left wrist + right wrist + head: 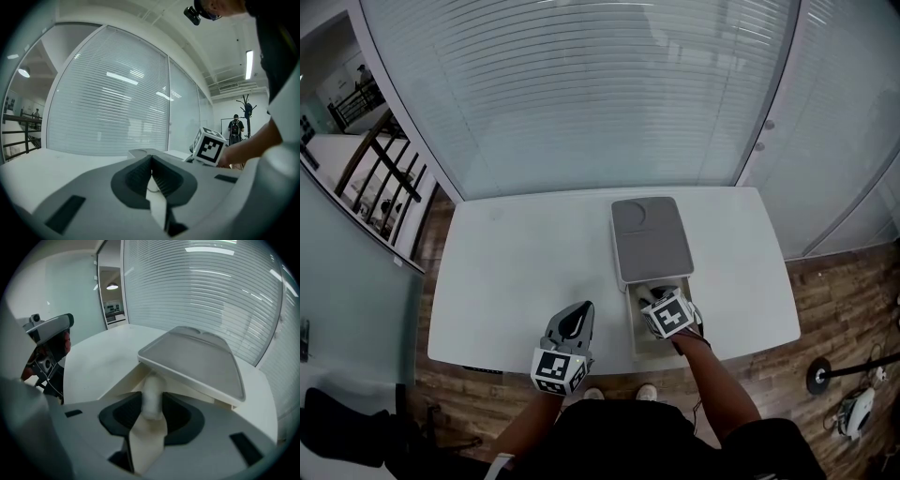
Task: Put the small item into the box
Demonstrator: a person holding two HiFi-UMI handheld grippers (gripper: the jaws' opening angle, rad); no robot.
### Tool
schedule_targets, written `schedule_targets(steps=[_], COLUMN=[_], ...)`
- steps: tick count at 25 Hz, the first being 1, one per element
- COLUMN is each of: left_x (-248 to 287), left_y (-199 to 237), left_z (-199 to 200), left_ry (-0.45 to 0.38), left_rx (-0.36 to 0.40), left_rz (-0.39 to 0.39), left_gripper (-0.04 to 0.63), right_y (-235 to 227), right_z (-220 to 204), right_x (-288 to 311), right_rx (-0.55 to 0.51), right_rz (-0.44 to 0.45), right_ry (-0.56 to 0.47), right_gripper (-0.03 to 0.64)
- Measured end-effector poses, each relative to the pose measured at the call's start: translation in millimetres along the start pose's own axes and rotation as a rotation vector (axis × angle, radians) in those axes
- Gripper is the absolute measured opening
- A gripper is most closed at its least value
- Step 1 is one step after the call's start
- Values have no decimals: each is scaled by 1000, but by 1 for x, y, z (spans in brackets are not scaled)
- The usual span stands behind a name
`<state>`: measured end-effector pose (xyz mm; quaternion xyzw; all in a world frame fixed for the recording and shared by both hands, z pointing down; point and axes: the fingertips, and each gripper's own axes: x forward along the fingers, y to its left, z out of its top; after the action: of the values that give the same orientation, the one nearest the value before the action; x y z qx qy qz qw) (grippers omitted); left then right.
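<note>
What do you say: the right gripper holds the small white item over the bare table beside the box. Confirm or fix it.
Wrong place. The right gripper holds the small white item over the open near end of the box, not over the bare table beside it. The right gripper view and the head view both show it.

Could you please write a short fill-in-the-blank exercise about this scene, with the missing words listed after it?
1. The right gripper holds a small ___ item between its jaws.
2. The item is held at the open end of the box, whose flat lid is ___ in colour.
3. The jaws of the left gripper are ___, with nothing between them.

Missing words: white; grey; shut
</note>
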<state>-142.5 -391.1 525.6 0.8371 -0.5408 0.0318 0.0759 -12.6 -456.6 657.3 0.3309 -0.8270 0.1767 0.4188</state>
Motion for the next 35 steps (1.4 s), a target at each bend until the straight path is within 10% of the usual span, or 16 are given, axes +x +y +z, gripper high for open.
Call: schedule_targets(steps=[11,19,35], left_x=[-7,-9,-24], left_y=[0,-15,-14], left_z=[1,7,14], left_ry=[-2,-14,-21], left_rx=[8,23,59], left_rz=[14,-2,36], left_gripper=[11,11,11], right_y=[9,11,11], right_z=[13,45,64], right_x=[-28,-88,-178], right_rx=[0,58,93], right_rz=[6,-51,-212], right_ry=[-96,-388,-808], right_gripper=[209,197,13])
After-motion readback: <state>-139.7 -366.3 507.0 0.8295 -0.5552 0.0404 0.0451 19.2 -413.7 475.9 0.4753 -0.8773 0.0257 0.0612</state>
